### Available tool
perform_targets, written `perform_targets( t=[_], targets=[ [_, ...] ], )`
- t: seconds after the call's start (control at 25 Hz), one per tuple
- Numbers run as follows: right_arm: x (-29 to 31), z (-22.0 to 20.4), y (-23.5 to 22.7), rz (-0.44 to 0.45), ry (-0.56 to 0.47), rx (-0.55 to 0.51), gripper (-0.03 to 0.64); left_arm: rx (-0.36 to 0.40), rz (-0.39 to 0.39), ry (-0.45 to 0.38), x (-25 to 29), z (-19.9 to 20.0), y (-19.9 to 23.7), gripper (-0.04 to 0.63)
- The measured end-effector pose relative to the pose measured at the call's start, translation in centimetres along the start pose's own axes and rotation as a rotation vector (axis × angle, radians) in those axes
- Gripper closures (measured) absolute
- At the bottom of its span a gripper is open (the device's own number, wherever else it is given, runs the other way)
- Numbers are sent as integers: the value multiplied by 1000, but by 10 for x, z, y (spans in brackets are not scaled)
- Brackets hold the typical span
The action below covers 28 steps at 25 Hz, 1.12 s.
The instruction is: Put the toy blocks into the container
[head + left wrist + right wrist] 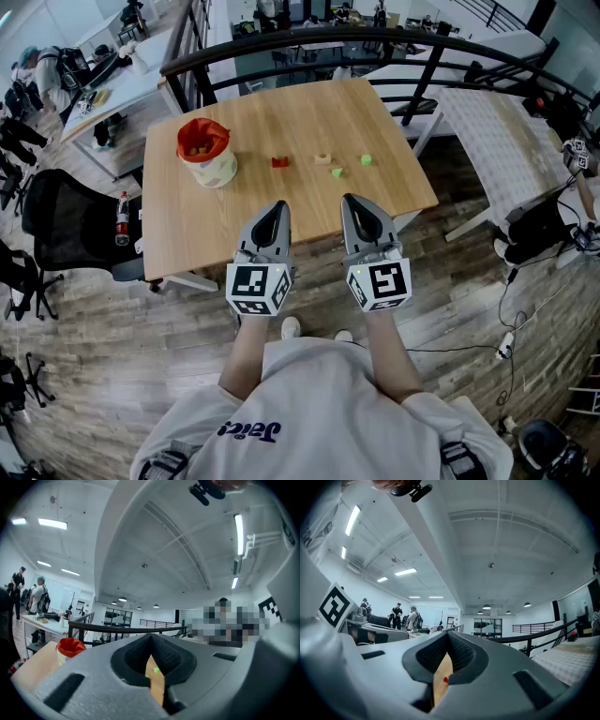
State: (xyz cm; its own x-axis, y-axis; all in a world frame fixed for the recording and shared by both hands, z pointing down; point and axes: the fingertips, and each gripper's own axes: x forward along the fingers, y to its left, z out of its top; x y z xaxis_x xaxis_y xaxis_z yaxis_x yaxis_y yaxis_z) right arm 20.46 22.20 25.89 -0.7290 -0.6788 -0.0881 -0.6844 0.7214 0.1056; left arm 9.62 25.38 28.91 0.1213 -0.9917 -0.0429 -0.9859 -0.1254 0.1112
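Note:
Several small blocks lie in a row on the wooden table (234, 225): a red block (279, 162), a beige block (322, 158) and two green blocks (337, 172) (366, 159). A red-lined container (206, 150) stands to their left with some pieces inside. My left gripper (277, 208) and right gripper (353, 202) hover side by side over the table's near edge, level, both shut and empty. In the left gripper view the gripper (150, 637) shows the container (70, 648) at the left and a green block (156, 671) through its slot. The right gripper (449, 635) frames the red block (446, 679).
A dark railing (309, 42) runs behind the table. A black office chair (66, 225) and a red-capped bottle (122, 217) sit left of the table. A white table (506, 131) stands to the right, with cables on the floor. People stand at desks far left.

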Motion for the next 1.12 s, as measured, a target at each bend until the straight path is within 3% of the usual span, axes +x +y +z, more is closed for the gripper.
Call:
perform_targets(
  t=[0.16, 0.32, 0.6, 0.84, 1.12],
  targets=[
    [14, -11, 32, 4, 23, 0, 607, -59, -5, -19, -16, -2, 32, 581],
    [30, -30, 69, 107, 93, 61, 607, -85, -4, 0, -24, -11, 54, 581],
    [71, -39, 70, 114, 122, 98, 607, -65, 15, 20, -10, -18, 85, 581],
    [108, -50, 46, 147, 116, 104, 607, -23, 27, 20, 42, -15, 94, 581],
    [166, -49, -30, 147, 89, 120, 607, 66, 56, 57, 127, -13, 95, 581]
  ],
)
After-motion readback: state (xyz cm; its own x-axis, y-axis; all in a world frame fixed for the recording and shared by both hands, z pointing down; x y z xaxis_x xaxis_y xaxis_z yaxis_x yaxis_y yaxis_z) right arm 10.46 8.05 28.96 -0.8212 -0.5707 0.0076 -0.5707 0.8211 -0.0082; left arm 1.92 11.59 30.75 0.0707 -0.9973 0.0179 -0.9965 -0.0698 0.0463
